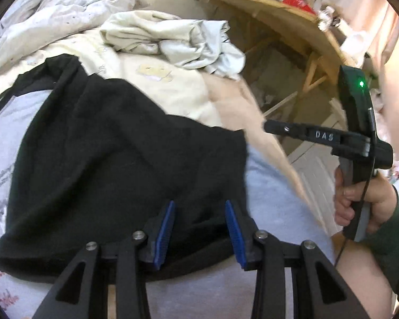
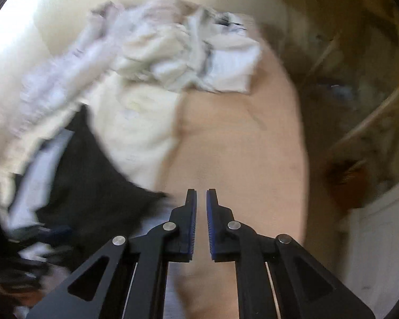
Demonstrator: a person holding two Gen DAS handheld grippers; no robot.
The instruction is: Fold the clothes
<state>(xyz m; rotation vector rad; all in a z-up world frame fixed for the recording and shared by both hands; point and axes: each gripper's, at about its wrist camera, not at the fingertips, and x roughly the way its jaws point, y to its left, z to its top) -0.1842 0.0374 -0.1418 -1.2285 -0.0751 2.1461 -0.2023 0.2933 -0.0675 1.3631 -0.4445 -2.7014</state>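
Black garment (image 1: pixel 114 164) spread on bed (image 1: pixel 274 202); left tool (image 1: pixel 199 228) open above it.

A bed (image 1: pixel 274 202) covered in bedding, with clothes lying on it.

A black garment (image 1: pixel 119 159) lies spread across the pale lilac sheet (image 1: pixel 276 212) at the near side of the bed, one dark strap trailing off toward the left edge. Beyond it lies a cream blanket (image 1: pixel 173 90) with faint printed figures, and on that sits a crumpled heap of pale clothes (image 1: pixel 178 40). A rumpled white duvet (image 1: pixel 53 13) is bunched at the far left. A peach cover (image 1: pixel 255 122) runs along the bed's right edge.
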